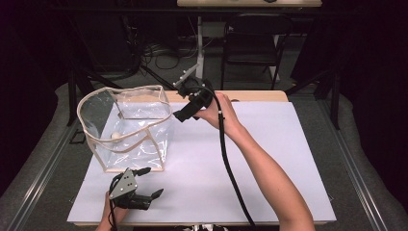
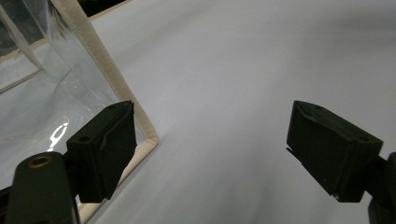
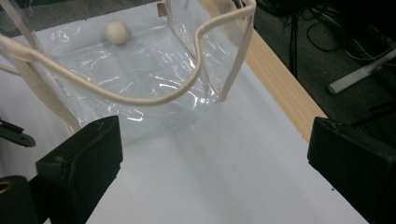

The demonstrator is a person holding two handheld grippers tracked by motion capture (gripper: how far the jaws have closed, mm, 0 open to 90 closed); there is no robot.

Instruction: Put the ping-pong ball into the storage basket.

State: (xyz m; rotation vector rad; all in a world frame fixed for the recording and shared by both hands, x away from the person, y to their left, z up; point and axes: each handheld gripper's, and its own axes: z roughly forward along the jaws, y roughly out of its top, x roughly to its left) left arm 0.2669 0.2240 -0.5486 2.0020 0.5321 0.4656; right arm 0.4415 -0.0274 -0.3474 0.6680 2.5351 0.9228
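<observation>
Right hand-held gripper (image 3: 210,158), jaws apart, hovers beside clear bag (image 3: 140,70).

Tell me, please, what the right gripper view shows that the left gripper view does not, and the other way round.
Right gripper view: a small cream ball lying inside the clear bag, the bag's wavy cream rim, and the table's wooden edge with floor cables beyond. Left gripper view: the bag's bottom corner close beside one jaw of the left gripper. Both share the clear bag, the white table cover, and open jaws with nothing between them.
</observation>
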